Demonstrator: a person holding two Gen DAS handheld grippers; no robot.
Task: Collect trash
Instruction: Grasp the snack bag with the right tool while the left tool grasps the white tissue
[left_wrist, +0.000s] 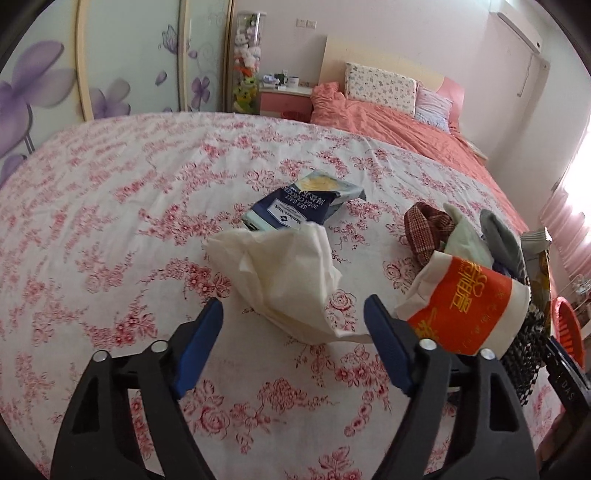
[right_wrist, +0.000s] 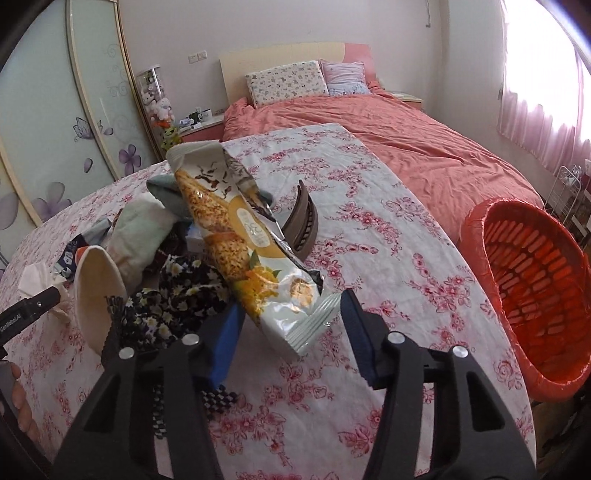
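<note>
A crumpled white tissue (left_wrist: 284, 280) lies on the flowered tablecloth (left_wrist: 110, 221), its near end between the blue pads of my left gripper (left_wrist: 293, 306), which is open and not pressing it. Behind it lies a blue cracker wrapper (left_wrist: 303, 203). To the right, a red-and-white paper cup (left_wrist: 469, 306) lies on its side. In the right wrist view a long snack wrapper (right_wrist: 258, 251) leans on a pile of cloth. Its lower end sits between the pads of my right gripper (right_wrist: 290, 314), which is open, its pads close to the wrapper's edges.
A red slatted basket (right_wrist: 535, 266) lined with a red bag stands off the table's right edge. A brown hair clip (right_wrist: 303, 225) lies behind the snack wrapper. Socks and a dark flowered cloth (right_wrist: 177, 295) are piled mid-table. A coral bed (right_wrist: 406, 140) is beyond.
</note>
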